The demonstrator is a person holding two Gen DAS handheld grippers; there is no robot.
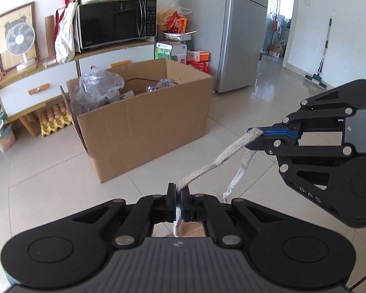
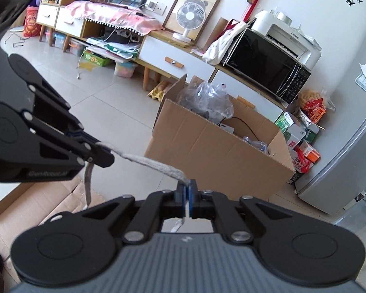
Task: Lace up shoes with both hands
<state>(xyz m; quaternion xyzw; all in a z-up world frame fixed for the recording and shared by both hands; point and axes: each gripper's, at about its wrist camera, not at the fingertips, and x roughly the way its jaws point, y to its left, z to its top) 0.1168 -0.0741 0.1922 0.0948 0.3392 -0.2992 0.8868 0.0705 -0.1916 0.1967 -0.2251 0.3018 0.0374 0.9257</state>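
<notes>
A grey flat shoelace (image 1: 214, 162) stretches in the air between my two grippers. My left gripper (image 1: 178, 190) is shut on one part of it at the bottom centre of the left wrist view. My right gripper (image 1: 255, 131) is shut on another part, up and to the right; a loose end (image 1: 238, 177) hangs below it. In the right wrist view, my right gripper (image 2: 188, 188) pinches the lace (image 2: 153, 163), which runs left to my left gripper (image 2: 105, 152). No shoe is in view.
An open cardboard box (image 1: 144, 119) with plastic bags stands on the tiled floor ahead. Behind it are a low cabinet (image 1: 36, 90) with a microwave (image 1: 114, 22), a fridge (image 1: 241, 31), and flat cardboard (image 2: 36, 205) on the floor.
</notes>
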